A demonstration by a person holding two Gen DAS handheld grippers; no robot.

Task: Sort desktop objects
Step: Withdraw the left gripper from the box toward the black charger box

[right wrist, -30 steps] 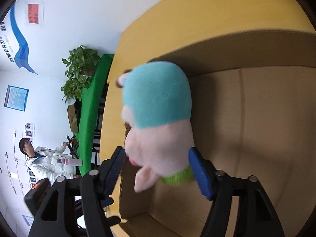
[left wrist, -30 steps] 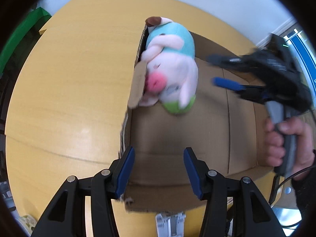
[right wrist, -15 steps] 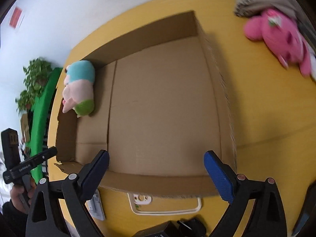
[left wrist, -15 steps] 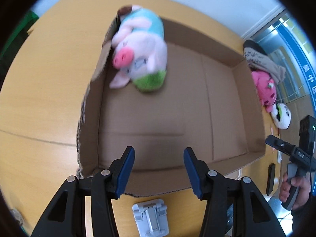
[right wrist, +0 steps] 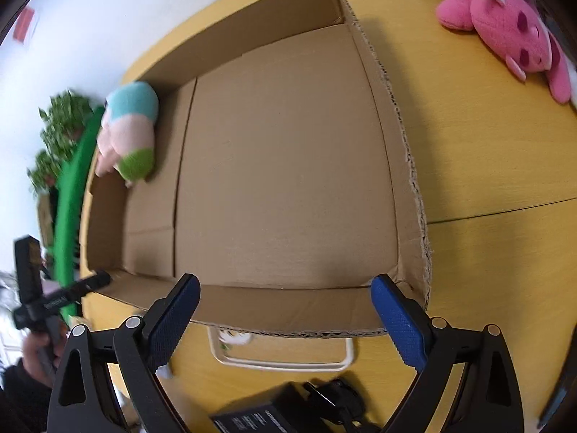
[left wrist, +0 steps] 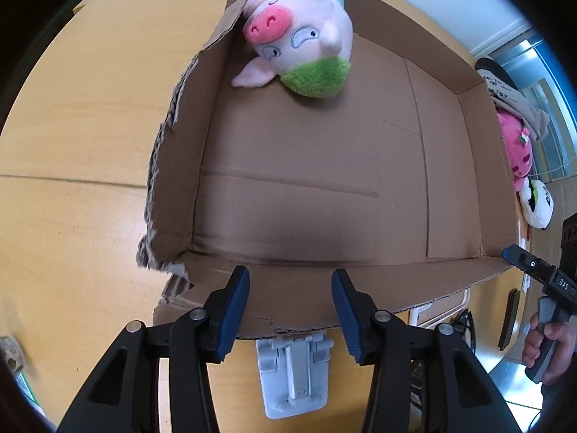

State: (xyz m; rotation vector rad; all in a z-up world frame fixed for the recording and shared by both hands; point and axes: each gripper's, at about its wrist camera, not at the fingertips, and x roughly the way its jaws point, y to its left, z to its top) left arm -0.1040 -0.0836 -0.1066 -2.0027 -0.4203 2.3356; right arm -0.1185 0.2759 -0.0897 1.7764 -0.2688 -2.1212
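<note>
Cardboard box under both, left gripper jaws closing empty, right gripper wide, empty

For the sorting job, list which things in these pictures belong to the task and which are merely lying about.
Task things:
- cardboard box
- pig plush, in the box's corner
- pink plush, on the desk
- white phone stand
- left tool, closing on nothing
- right tool, open, empty

Lying about:
- potted plant
- black adapter
</note>
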